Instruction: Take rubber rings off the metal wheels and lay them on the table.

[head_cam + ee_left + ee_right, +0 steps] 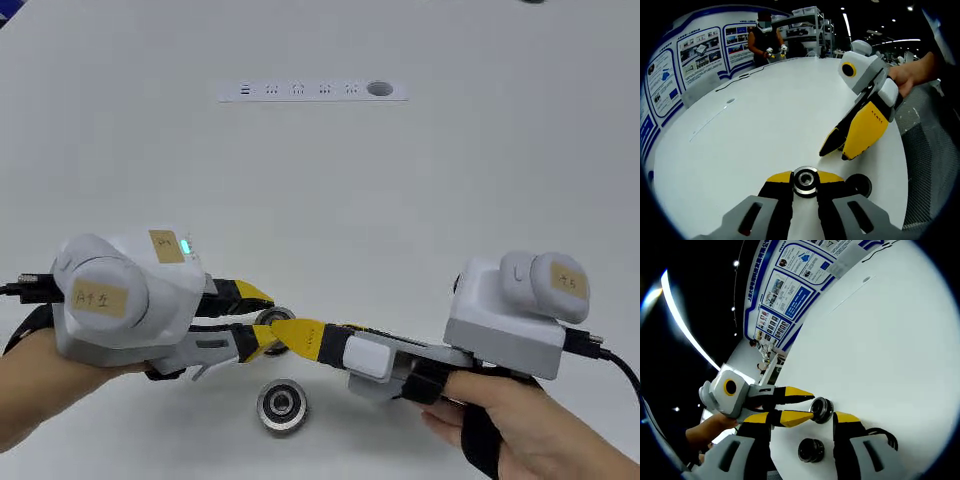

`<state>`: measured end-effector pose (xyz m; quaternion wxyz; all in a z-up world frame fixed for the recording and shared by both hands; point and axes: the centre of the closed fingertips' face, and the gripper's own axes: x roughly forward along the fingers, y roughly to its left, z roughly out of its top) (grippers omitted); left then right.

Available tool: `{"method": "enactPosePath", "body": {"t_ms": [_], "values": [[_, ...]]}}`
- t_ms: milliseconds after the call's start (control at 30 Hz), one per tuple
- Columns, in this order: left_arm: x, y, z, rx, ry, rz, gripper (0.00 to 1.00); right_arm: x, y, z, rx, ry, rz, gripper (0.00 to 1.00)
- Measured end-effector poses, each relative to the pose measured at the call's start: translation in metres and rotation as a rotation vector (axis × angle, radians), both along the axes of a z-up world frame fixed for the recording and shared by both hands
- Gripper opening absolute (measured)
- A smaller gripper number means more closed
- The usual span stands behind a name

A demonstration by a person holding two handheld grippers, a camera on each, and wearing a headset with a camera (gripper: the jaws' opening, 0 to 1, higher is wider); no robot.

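My left gripper (266, 320) is shut on a small metal wheel (275, 316), held just above the white table (330, 190). In the left gripper view the wheel (806, 181) sits face-on between the yellow jaws of the left gripper (806, 176). The right gripper (288, 336) comes in from the right, open, its yellow tips right at this wheel. In the right gripper view the wheel (821, 409) lies just past the right gripper (820, 419). A second wheel (282, 404) with a dark rubber rim lies flat on the table below them, seen again as wheel (811, 450).
A white power strip (312, 91) lies at the far middle of the table. A thin black loop (882, 436) lies on the table by the right jaw. A person (765, 37) stands beyond the table's far end.
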<state>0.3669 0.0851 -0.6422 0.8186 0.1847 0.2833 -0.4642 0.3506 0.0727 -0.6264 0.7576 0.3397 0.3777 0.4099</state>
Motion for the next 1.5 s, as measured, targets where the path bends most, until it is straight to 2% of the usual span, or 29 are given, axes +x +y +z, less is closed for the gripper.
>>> {"method": "enactPosePath", "body": {"t_ms": [167,467,533,800,1267,1333,1500], "values": [[-0.002,0.001,-0.007,0.016,0.018,-0.009,0.16,0.004,0.005,-0.003,0.007,0.008,0.007,0.52],[-0.004,0.002,-0.008,0.005,0.04,-0.01,0.14,0.003,0.011,-0.008,0.015,0.016,0.022,0.53],[-0.003,0.001,-0.008,0.002,0.031,-0.009,0.14,0.003,0.011,-0.009,0.014,0.018,0.023,0.53],[-0.003,0.0,-0.009,0.013,0.028,-0.026,0.14,0.004,0.014,-0.011,0.021,0.028,0.02,0.53],[-0.001,0.001,-0.01,0.013,0.035,-0.022,0.13,0.004,0.017,-0.012,0.044,0.056,0.017,0.53],[-0.001,0.001,-0.01,0.012,0.036,-0.021,0.13,0.002,0.018,-0.009,0.065,0.057,0.029,0.49],[-0.001,0.0,-0.009,0.012,0.036,-0.02,0.13,0.003,0.017,-0.011,0.061,0.062,0.018,0.48]]}}
